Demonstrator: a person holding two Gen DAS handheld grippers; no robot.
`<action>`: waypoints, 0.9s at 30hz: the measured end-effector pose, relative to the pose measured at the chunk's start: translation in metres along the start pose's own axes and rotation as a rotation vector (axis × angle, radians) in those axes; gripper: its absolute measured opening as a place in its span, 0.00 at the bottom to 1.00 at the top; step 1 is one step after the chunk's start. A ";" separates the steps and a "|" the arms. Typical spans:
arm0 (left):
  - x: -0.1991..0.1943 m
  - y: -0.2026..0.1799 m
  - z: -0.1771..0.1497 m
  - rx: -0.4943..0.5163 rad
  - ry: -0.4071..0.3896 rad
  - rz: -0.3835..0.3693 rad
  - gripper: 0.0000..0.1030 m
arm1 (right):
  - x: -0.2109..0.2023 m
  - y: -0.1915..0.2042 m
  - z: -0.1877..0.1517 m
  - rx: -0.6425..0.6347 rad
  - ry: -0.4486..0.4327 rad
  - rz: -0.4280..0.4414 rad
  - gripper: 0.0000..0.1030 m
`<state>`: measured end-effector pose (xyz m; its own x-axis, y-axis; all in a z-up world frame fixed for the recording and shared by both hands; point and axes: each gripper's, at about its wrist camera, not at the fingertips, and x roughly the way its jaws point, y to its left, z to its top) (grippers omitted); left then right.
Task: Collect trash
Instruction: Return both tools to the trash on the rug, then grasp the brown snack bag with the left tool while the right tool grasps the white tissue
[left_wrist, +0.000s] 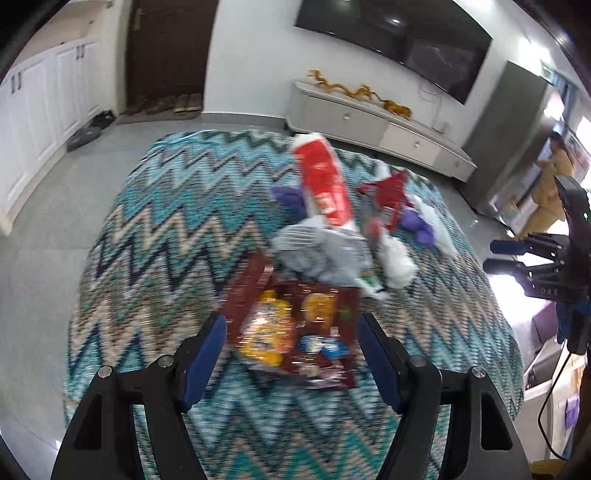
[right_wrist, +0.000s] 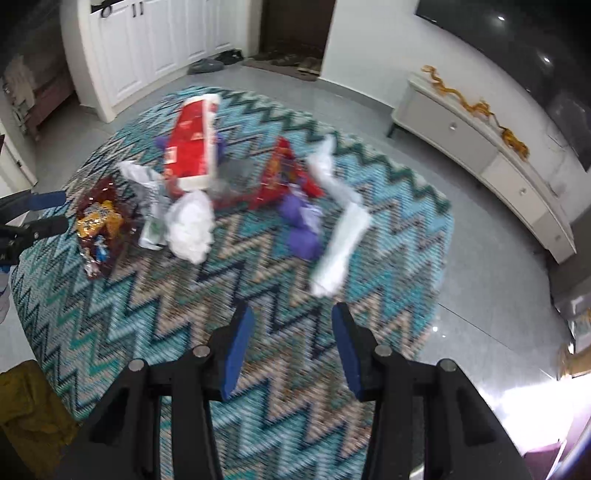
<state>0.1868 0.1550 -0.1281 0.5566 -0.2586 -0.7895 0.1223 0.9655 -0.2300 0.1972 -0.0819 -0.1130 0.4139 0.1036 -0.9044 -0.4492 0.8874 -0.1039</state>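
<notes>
Lying between the wide-spread fingers of the left hand-held gripper (left_wrist: 291, 332), the dark red snack wrapper (left_wrist: 295, 332) rests ungrasped.

My left gripper (left_wrist: 291, 328) gapes over the dark red snack bag (left_wrist: 295, 332), nothing between us. Beyond it, crumpled white wrappers (left_wrist: 325, 254) and a red package (left_wrist: 325, 184) crowd together. Bare zigzag rug (right_wrist: 184, 314) lies open under my right gripper (right_wrist: 291, 325).
</notes>
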 end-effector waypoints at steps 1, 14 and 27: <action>0.001 0.009 0.000 -0.010 0.002 0.002 0.69 | 0.004 0.009 0.005 -0.013 0.003 0.009 0.42; 0.037 0.046 -0.008 -0.016 0.068 -0.097 0.68 | 0.048 0.066 0.048 -0.077 0.035 0.086 0.42; 0.060 0.045 -0.010 -0.010 0.090 -0.191 0.43 | 0.086 0.083 0.065 -0.107 0.122 0.094 0.42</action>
<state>0.2179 0.1827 -0.1913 0.4485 -0.4396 -0.7782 0.2101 0.8982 -0.3862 0.2474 0.0299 -0.1727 0.2699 0.1233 -0.9550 -0.5657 0.8229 -0.0537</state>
